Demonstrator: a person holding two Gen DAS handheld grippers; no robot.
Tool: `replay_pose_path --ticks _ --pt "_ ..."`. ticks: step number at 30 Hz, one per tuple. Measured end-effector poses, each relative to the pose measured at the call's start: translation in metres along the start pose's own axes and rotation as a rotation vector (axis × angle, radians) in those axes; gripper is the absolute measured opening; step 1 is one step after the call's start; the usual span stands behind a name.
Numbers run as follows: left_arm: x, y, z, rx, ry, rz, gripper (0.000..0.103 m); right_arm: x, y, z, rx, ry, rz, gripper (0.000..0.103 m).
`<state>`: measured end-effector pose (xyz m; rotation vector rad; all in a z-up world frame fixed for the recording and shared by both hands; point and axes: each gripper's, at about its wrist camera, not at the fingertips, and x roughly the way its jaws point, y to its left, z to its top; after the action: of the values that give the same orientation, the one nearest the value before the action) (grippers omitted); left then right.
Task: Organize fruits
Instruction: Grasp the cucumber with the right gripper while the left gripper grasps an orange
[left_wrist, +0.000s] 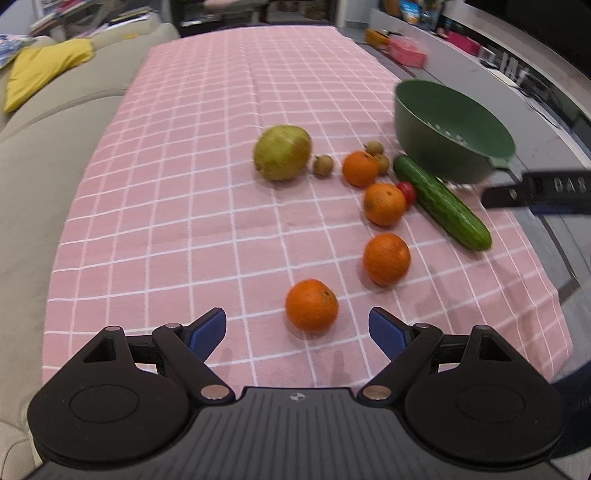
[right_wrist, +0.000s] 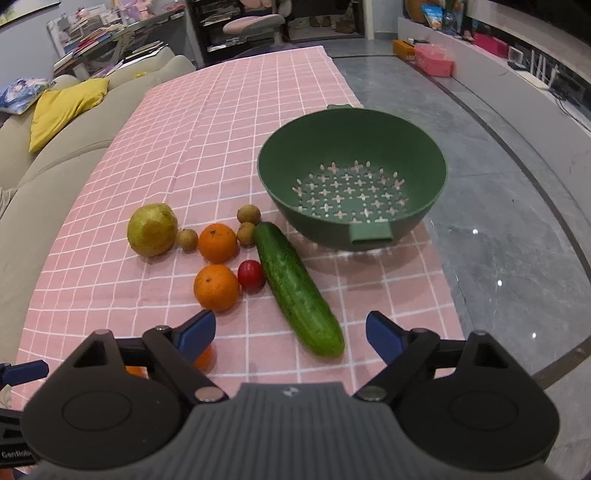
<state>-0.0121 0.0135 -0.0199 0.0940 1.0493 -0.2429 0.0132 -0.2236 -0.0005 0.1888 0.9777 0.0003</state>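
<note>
Several oranges lie on the pink checked tablecloth (left_wrist: 192, 206). My left gripper (left_wrist: 297, 328) is open, with the nearest orange (left_wrist: 312, 304) just ahead between its fingertips. A yellow-green pear-like fruit (left_wrist: 282, 152), small brown longans (left_wrist: 323, 165), a red tomato (left_wrist: 407, 191) and a cucumber (left_wrist: 441, 201) lie further on. An empty green colander (right_wrist: 352, 177) stands behind them. My right gripper (right_wrist: 290, 332) is open and empty, with the cucumber's (right_wrist: 297, 282) near end between its fingertips. Its side shows in the left wrist view (left_wrist: 535, 190).
A beige sofa (right_wrist: 48, 173) with a yellow cushion (right_wrist: 62, 109) runs along the table's left side. The table's right edge drops to a grey marble floor (right_wrist: 498, 206). Shelves and boxes stand at the back right.
</note>
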Motion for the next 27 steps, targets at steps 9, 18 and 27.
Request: replay_pose_path --ticks 9,18,27 --pt "0.026 0.001 0.005 0.068 0.028 -0.016 0.086 0.026 -0.008 0.01 -0.033 0.055 0.005 0.084" --pt "0.046 -0.009 0.004 0.166 0.028 -0.077 0.083 0.048 -0.004 0.013 -0.084 0.109 -0.016 0.08" --pt "0.064 -0.004 0.013 0.142 0.032 -0.126 0.074 0.073 -0.006 0.019 -0.076 0.134 -0.026 0.079"
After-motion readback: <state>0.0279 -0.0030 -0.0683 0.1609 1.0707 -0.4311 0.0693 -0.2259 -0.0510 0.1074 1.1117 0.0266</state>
